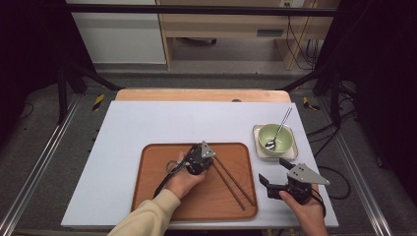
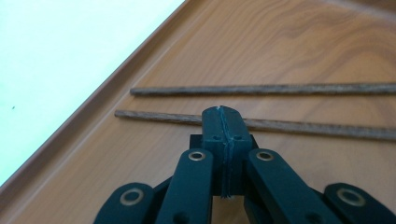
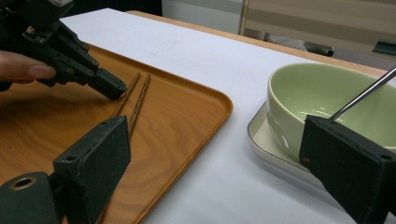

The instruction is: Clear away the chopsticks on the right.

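Two dark wooden chopsticks (image 1: 233, 182) lie side by side on a brown wooden tray (image 1: 152, 196) in the middle of the table. My left gripper (image 1: 210, 160) is shut with nothing between its jaws. In the left gripper view its tip (image 2: 223, 114) sits right over the nearer chopstick (image 2: 303, 127), short of the farther one (image 2: 261, 89). The right gripper view shows that tip (image 3: 114, 88) at the chopsticks' (image 3: 135, 105) far ends. My right gripper (image 1: 274, 171) stands open just right of the tray, its jaws (image 3: 224, 158) wide apart and holding nothing.
A pale green bowl (image 1: 265, 132) stands on a small white square plate (image 1: 256, 147) at the right, with a metal spoon (image 1: 282, 123) leaning in it. The bowl (image 3: 289, 107) is just ahead of my right gripper. A white mat (image 1: 147, 123) covers the table.
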Demonstrator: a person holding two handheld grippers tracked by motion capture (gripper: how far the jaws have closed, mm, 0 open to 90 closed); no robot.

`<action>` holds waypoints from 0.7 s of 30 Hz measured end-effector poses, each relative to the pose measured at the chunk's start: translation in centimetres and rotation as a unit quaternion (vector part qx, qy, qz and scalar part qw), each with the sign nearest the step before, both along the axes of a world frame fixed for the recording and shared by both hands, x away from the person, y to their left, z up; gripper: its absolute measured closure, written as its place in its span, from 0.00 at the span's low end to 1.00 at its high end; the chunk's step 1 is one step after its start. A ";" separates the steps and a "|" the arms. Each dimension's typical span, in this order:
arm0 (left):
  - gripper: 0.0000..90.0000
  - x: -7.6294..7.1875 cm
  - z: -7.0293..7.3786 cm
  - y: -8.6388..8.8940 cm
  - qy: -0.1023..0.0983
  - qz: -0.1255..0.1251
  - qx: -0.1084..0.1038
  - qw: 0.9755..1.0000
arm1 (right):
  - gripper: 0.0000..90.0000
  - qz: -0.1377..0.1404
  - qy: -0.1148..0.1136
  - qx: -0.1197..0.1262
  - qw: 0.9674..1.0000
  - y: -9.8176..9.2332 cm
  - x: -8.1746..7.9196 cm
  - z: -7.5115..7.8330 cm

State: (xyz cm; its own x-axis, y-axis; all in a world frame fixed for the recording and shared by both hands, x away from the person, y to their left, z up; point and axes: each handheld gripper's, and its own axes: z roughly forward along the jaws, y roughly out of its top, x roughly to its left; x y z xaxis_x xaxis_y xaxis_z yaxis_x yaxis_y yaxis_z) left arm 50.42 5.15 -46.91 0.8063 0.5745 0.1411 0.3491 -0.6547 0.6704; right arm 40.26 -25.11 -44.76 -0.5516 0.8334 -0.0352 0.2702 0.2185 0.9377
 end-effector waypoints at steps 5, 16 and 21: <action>1.00 0.1 0.0 -1.1 0.001 -0.011 0.004 1.000 | 0.11 0.001 0.002 -0.001 1.000 0.0 0.0 0.0; 1.00 0.5 0.0 -2.5 -0.004 -0.027 0.001 1.000 | 0.11 0.004 0.005 -0.003 1.000 0.1 0.0 -0.1; 1.00 0.7 -0.1 -3.1 -0.003 -0.031 -0.001 1.000 | 0.11 0.005 0.006 -0.005 1.000 0.1 0.0 -0.1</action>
